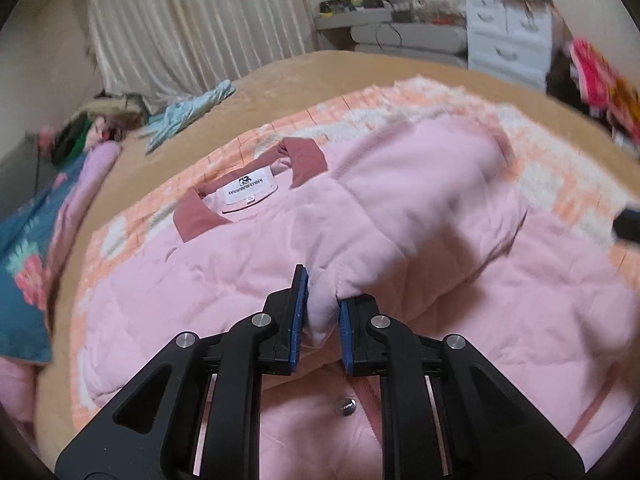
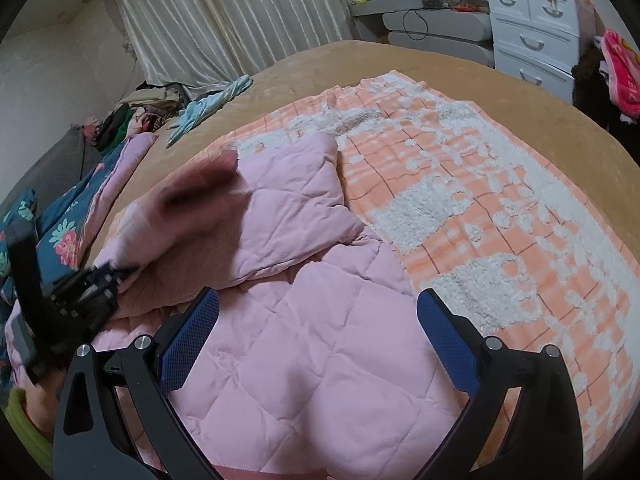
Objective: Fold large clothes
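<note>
A pink quilted jacket (image 1: 420,216) lies spread on the bed, its dark pink collar (image 1: 308,160) and white label (image 1: 250,190) toward the far side. My left gripper (image 1: 323,300) is shut on a fold of the jacket's pink fabric, which bulges between the blue pads. From the right wrist it shows at the left edge as the left gripper (image 2: 92,280), holding a sleeve (image 2: 192,196) laid across the jacket (image 2: 304,360). My right gripper (image 2: 318,300) hangs open just over the jacket's lower body, nothing between its fingers. A metal snap (image 1: 346,406) shows below the left gripper.
Under the jacket lies an orange-and-white checked blanket (image 2: 480,184) on a tan bed cover (image 2: 400,64). A light blue garment (image 2: 212,104) and floral bedding (image 2: 60,232) sit at the left. White drawers (image 2: 532,28) and a cluttered shelf stand beyond the bed.
</note>
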Motion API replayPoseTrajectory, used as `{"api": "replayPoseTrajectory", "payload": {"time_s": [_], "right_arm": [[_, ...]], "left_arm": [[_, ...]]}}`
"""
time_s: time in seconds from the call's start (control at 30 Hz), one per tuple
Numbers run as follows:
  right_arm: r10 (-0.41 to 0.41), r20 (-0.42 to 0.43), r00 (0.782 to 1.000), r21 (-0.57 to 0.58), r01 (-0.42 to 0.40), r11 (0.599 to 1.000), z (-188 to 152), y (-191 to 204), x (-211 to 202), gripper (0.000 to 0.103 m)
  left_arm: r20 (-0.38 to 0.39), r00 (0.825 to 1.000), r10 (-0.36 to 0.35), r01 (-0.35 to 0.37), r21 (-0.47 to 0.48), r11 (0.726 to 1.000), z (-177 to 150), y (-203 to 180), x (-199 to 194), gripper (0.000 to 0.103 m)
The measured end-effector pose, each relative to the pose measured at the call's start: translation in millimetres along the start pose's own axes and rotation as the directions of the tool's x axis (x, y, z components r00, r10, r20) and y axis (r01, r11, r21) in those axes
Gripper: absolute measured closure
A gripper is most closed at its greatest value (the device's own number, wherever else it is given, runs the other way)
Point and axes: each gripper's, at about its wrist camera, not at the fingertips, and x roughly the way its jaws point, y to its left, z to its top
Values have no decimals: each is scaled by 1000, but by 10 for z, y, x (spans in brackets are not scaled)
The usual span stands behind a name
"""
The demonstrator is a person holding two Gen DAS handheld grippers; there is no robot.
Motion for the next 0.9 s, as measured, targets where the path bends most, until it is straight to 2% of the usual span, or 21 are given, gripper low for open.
{"api": "replayPoseTrajectory", "payload": {"time_s": [0.1,0.2,0.27,0.3,0.33,0.4,0.47,0.5,0.6,0.67,0.73,0.83,0.87,0.9], "right_arm": [[16,-6,1000,19,-15,1000,18,-8,42,4],[53,-18,998,40,-52,998,46,34,91,4],[70,-24,997,35,-69,997,78,129,133,4],[82,-26,996,31,-81,996,90,173,145,4],[106,-34,994,34,-104,994,109,229,182,4],[140,-49,989,45,-138,989,131,313,238,4],[156,-63,986,45,-154,987,146,407,320,4],[170,-76,983,47,-167,985,149,465,384,4],[193,-111,975,55,-188,981,136,614,565,4],[203,-127,971,68,-196,978,119,700,689,5],[222,-141,965,95,-210,973,110,746,798,18],[239,-165,957,123,-220,968,97,787,964,36],[248,-176,953,113,-231,966,91,823,1018,51],[255,-177,950,81,-245,966,92,872,1029,71]], "left_arm": [[-30,999,39,-36,91,995,-107,-180,93,93],[-53,997,55,-47,143,989,-214,-268,153,86],[-60,997,38,-29,149,988,-249,-263,132,77],[-64,998,11,-2,140,990,-278,-240,98,64],[-65,998,-8,17,132,991,-287,-221,67,45],[-66,997,-37,45,112,993,-323,-162,-17,39],[-65,993,-96,100,49,994,-360,-21,-117,38],[-59,989,-133,133,-4,991,-372,113,-177,33],[-50,988,-147,142,-85,986,-407,399,-266,26],[-48,985,-164,152,-183,971,-437,713,-305,25],[-38,985,-167,151,-262,953,-484,979,-323,21],[-30,991,-127,109,-348,931,-546,1335,-307,19],[-30,993,-118,98,-379,920,-569,1439,-295,19],[-28,993,-112,89,-424,901,-604,1577,-277,19]]}}
